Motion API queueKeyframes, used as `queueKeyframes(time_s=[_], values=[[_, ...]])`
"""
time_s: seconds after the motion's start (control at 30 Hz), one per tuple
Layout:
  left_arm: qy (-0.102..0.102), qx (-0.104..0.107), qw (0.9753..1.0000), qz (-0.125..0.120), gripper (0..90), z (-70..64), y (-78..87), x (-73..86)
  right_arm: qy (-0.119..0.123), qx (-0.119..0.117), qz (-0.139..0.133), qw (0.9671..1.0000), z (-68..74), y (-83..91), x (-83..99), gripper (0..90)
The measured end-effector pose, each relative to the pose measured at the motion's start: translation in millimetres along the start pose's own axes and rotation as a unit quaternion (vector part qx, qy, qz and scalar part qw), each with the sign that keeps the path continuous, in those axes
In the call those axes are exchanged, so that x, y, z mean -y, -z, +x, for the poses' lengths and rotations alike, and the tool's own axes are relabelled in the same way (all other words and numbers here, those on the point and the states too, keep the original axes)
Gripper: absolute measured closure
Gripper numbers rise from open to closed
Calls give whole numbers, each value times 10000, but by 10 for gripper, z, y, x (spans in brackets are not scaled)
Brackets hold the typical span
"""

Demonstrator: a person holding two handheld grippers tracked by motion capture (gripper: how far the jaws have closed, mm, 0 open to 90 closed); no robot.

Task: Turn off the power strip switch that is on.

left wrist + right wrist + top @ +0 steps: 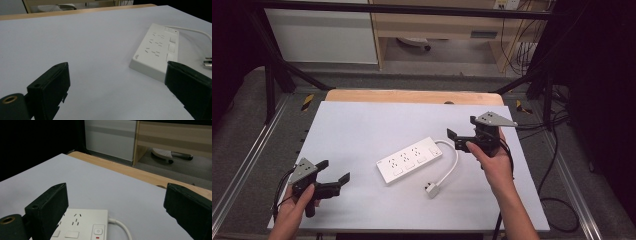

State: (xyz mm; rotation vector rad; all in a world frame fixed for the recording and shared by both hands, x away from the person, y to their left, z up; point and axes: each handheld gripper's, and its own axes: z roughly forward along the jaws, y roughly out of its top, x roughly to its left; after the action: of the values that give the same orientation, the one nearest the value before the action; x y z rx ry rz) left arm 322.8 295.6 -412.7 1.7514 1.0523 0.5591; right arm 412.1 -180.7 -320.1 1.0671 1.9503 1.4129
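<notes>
White plastic power strip lies mid-worktop, rigid, light, slippery; best gripped across its narrow sides. Cord is floppy. Left tongs and right tongs both gape, empty.

bench: pale sheet over wooden top, wood edge at far side | wooden cabinet beyond bench | white panel at far left | black cables on floor, right
</notes>
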Motion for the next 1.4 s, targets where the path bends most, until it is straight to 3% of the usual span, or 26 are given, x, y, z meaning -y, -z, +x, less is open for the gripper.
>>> queueKeyframes(time_s=[0.33,0.8,1.4], values=[[73,-71,9999,-43,61,21,-1,-11,36,-197,-31,9998,91,-166,-30,63],[78,-56,10000,-4,55,18,-9,-10,14,-186,-63,9998,111,-294,-8,105],[132,-98,9999,-34,53,38,2,-7,213,-156,-122,9996,256,-453,7,409]])
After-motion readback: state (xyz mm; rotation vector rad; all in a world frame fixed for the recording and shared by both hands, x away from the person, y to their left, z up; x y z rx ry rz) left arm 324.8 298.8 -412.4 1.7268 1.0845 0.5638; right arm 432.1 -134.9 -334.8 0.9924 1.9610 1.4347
